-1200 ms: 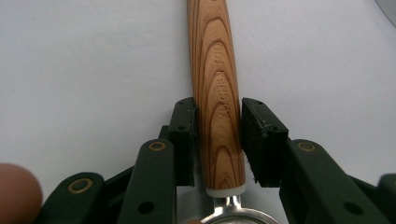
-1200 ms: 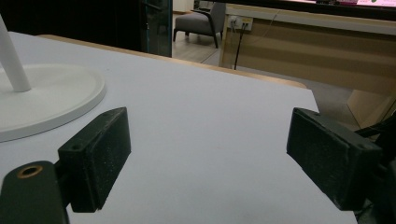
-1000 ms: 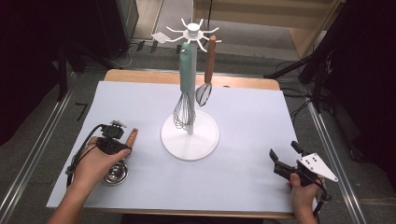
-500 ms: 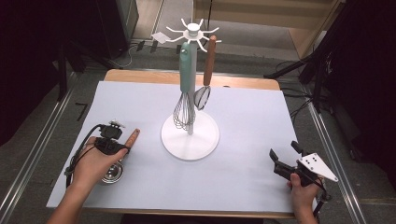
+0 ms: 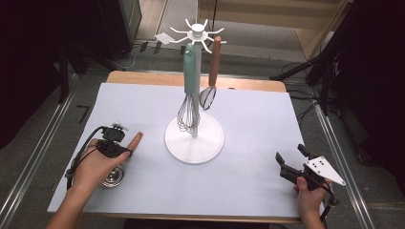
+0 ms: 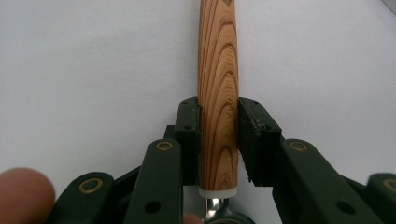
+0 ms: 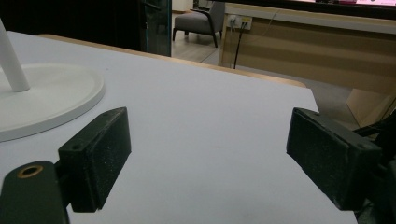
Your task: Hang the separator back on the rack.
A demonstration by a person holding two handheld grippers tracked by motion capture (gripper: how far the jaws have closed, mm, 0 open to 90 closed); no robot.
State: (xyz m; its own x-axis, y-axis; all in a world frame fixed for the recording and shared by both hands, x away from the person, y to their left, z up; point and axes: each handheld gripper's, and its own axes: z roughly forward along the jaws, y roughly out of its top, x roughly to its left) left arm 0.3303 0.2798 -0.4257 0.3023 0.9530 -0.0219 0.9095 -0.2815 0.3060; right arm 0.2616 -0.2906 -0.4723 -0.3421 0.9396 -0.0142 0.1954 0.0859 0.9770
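Note:
A utensil with a wooden handle [image 6: 218,60] and a round metal head [image 5: 112,176] lies on the white table at the front left. My left gripper [image 6: 218,135] is shut on that handle near its metal end, with both pads pressed against the wood. In the high view the left gripper [image 5: 114,143] sits low over the table, and the handle's tip [image 5: 137,139] pokes out to its right. My right gripper [image 5: 286,169] rests at the front right, open with nothing between its pads [image 7: 98,156].
A white hook stand [image 5: 194,140] rises mid-table. A teal-handled whisk [image 5: 189,95] and a small brown-handled strainer [image 5: 213,71] hang from it. The stand's base [image 7: 51,98] lies left of the right gripper. Bare table surface [image 5: 258,119] stretches between the stand and the right gripper.

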